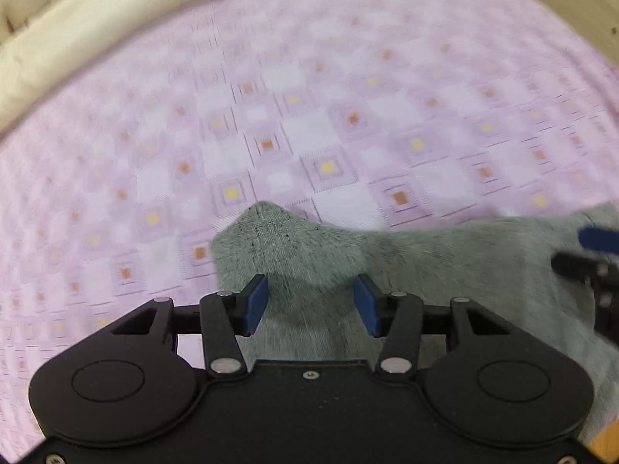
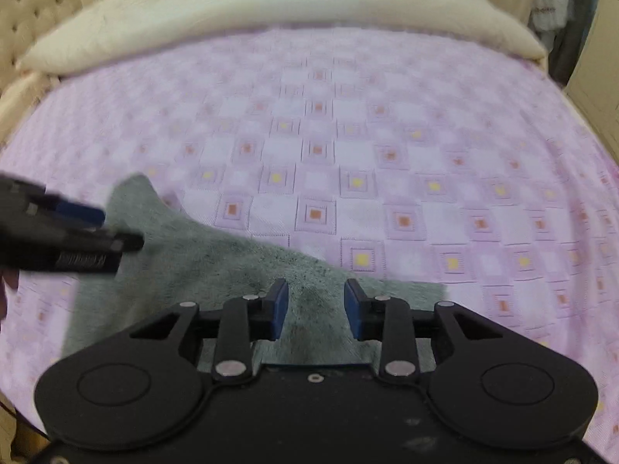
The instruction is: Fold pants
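Two grippers, left gripper (image 1: pixel 311 301) and right gripper (image 2: pixel 315 307), hover wide open, holding nothing, over grey pants (image 2: pixel 216 266) at the bedspread's (image 2: pixel 348 123) near edge. Judged step: between folds; next, close on cloth.

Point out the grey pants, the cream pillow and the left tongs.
grey pants (image 2: pixel 232 266): right wrist view, on the bare fabric ahead of the fingers.
cream pillow (image 2: pixel 271 4): right wrist view, on its top face.
left tongs (image 1: pixel 313 301): left wrist view, midway between the blue fingertips, which stand apart.
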Motion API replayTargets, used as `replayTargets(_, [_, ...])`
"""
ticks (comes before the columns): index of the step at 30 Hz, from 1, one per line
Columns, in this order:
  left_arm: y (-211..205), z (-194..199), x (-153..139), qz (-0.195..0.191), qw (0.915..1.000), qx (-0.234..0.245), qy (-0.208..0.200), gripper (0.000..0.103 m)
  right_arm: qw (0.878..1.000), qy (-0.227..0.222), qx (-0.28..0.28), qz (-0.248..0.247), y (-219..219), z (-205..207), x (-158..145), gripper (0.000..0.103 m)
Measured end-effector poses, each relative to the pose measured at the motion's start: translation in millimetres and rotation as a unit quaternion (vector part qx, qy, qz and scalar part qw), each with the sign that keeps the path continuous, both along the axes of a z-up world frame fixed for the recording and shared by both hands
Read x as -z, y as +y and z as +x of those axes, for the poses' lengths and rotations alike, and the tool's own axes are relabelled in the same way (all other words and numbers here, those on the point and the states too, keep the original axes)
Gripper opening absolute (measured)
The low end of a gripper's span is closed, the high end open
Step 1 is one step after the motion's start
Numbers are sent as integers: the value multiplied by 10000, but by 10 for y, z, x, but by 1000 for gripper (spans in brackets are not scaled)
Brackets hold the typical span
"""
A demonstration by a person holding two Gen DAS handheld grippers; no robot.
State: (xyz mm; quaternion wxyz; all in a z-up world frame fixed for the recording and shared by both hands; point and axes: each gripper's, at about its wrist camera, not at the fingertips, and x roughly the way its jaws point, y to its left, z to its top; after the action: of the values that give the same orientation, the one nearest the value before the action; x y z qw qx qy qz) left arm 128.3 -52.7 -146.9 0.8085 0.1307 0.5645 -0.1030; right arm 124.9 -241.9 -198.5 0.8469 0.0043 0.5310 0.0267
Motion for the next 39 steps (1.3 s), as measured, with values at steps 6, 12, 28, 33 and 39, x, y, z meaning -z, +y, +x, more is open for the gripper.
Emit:
replayTargets(6, [72,257,265,-30,9999,45,157,74,9998,9,10,-180,-34,193,261,35])
replayTargets(12, [108,284,50,-224,9997,-118,-39,64,9994,19,351,-38,-115,329,202,35])
replayTargets(28, [39,-1133,143,232,9963,712,428,73,9998,6,179,-89,-277,-1137,31,48])
replayTargets(33, [210,-944,-37,-92,9995,210,196,73,9967,-300,742,93,-577,-1061,-80,49])
replayTargets(39, [441,-706,-4,-257,9993,-88,269,73,9909,157,898,992,-973,-784,221,50])
